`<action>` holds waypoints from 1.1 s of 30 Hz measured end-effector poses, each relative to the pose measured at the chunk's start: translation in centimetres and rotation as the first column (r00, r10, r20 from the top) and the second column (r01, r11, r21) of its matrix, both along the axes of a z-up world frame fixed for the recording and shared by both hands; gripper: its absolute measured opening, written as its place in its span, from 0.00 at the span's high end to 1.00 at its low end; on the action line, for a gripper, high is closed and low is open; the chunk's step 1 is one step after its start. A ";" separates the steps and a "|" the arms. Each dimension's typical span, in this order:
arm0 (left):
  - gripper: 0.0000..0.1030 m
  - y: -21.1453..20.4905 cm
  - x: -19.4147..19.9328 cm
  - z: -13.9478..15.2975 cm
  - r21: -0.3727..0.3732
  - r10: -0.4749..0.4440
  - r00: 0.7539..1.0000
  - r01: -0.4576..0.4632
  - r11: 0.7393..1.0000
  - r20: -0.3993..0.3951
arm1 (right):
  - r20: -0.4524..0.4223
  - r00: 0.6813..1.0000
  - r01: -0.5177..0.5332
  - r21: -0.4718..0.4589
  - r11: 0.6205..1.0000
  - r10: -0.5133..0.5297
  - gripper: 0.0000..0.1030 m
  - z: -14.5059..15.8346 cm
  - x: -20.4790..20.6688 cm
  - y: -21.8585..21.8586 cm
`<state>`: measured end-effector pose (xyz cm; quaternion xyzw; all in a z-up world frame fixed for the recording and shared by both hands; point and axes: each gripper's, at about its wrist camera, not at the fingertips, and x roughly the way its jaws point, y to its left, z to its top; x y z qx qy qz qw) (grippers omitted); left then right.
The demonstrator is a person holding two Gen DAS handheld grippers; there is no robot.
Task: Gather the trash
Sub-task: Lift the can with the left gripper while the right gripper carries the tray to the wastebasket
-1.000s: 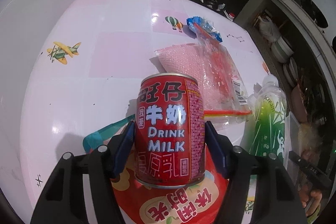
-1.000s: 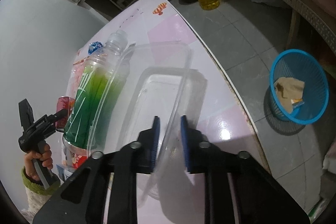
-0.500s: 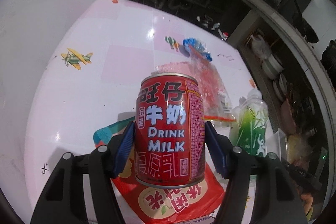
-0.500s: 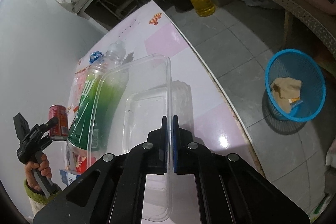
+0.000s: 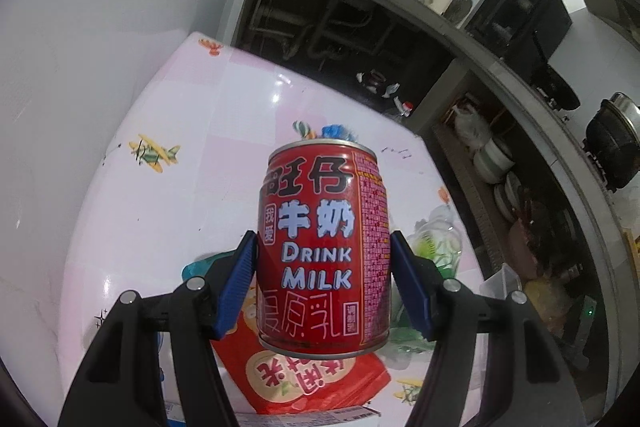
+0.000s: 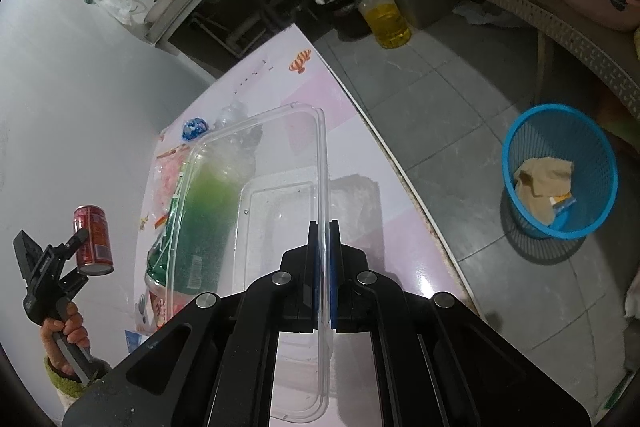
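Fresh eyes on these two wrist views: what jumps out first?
The red milk can fills the middle of the left wrist view, clamped upright in the left gripper above the pink table. In the right wrist view, the right gripper pinches the rim of a clear plastic container, tipped up on edge, with a green bottle lying behind it. A blue wastebasket with scraps inside stands on the floor to the right.
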<state>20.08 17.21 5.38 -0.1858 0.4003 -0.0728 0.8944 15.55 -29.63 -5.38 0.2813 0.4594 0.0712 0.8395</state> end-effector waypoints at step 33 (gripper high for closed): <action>0.38 -17.3 1.7 4.4 -0.075 -0.392 0.914 0.400 0.913 0.107 | 0.096 0.983 0.154 0.040 0.987 -0.157 0.98 2.4 -4.2 -6.5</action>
